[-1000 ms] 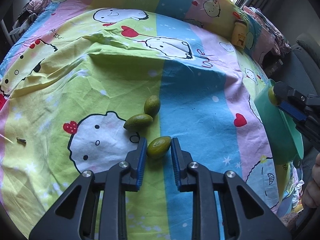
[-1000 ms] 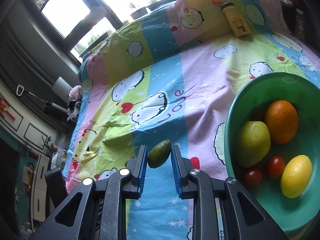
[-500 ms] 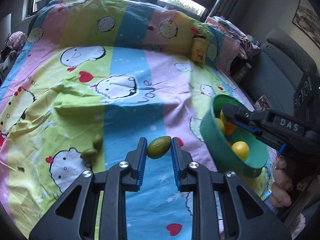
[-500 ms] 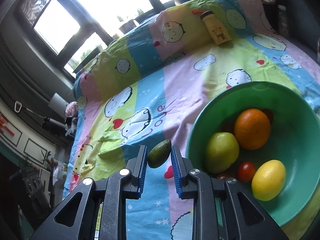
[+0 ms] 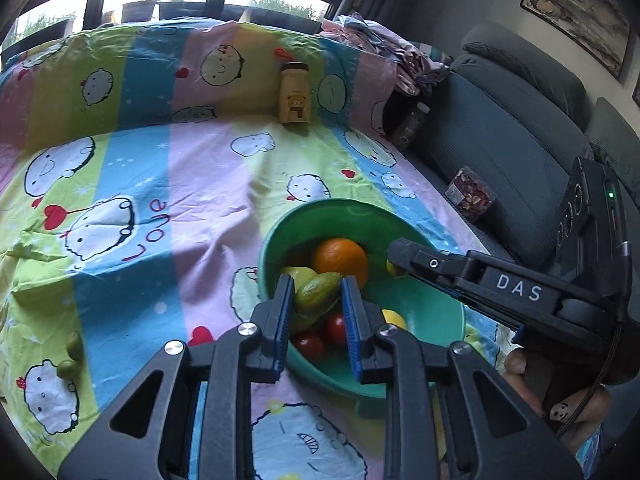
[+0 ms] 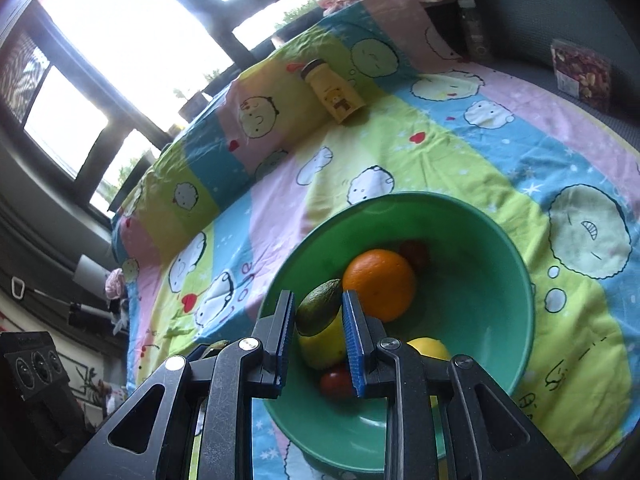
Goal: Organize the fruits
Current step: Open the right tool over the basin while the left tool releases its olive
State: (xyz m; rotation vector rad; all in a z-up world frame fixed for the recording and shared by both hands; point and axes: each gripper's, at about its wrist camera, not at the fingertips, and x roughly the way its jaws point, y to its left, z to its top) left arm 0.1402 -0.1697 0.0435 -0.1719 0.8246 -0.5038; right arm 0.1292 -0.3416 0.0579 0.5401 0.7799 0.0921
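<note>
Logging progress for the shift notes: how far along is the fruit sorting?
Done: the green bowl already holds an orange, a lemon and tomatoes. In hand: each tool, left and right, grips a green fruit over the bowl. Left: two green fruits remain on the sheet.

Green oval fruit (image 5: 318, 290) tilted above green bowl (image 5: 424, 304) – orange (image 5: 340, 261), lemon (image 6: 429, 349), tomatoes (image 5: 320, 338) inside

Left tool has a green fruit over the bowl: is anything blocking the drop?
No barrier. The green fruit in the left tool hangs above the green bowl; only the orange and tomatoes lie below.
</note>
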